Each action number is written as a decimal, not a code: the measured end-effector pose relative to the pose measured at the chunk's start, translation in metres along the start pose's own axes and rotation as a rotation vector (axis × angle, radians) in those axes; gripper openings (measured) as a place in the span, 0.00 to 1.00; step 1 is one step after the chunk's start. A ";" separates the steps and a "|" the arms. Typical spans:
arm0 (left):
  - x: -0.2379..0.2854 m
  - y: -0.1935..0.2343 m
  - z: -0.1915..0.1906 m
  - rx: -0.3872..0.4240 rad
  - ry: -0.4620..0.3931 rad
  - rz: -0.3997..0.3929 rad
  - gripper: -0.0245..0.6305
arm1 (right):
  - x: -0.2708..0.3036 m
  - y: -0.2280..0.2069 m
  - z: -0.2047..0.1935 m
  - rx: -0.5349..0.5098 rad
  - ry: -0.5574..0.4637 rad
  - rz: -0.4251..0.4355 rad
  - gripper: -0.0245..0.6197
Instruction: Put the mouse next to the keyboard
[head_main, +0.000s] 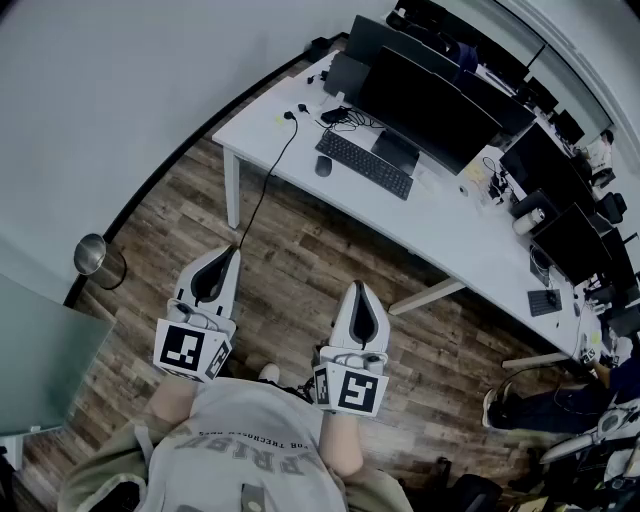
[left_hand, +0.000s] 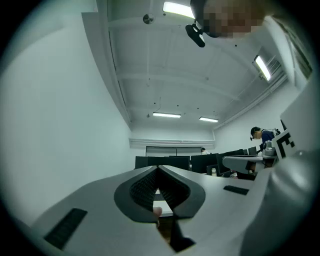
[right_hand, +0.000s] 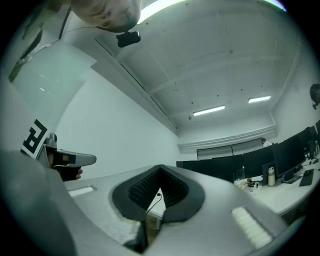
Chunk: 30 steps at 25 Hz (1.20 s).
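A dark mouse (head_main: 323, 166) lies on the white desk (head_main: 440, 225), just left of the black keyboard's (head_main: 364, 164) near end. Both are far ahead of me, across the wood floor. My left gripper (head_main: 232, 252) is held out over the floor, shut and holding nothing. My right gripper (head_main: 358, 287) hangs beside it, also shut with nothing in it. In the left gripper view the left gripper (left_hand: 159, 168) has its jaws meeting at the tip, and in the right gripper view the right gripper (right_hand: 160, 168) does too.
A black cable (head_main: 268, 180) runs from the desk down to the floor. Dark monitors (head_main: 430, 105) line the desk behind the keyboard. A metal bin (head_main: 97, 260) stands by the wall at the left. A seated person's legs (head_main: 540, 408) show at the right.
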<state>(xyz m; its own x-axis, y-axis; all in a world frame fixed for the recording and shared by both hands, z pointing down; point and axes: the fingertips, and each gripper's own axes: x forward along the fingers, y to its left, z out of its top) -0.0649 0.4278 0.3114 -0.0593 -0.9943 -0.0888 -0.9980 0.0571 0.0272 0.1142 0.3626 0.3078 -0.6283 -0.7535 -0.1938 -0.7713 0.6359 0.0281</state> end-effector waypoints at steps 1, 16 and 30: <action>0.000 -0.001 0.000 -0.001 0.001 0.001 0.05 | 0.000 -0.001 0.001 -0.002 0.000 0.000 0.04; 0.005 -0.016 -0.002 0.000 0.006 0.015 0.05 | -0.004 -0.014 0.001 -0.013 0.003 0.020 0.04; 0.024 -0.027 -0.005 -0.052 0.000 -0.014 0.62 | 0.004 -0.031 0.004 0.167 -0.062 0.162 0.61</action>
<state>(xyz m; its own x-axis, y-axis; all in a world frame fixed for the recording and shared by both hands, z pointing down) -0.0392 0.4022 0.3133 -0.0458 -0.9949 -0.0897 -0.9962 0.0389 0.0777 0.1362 0.3401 0.3019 -0.7312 -0.6307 -0.2600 -0.6299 0.7705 -0.0979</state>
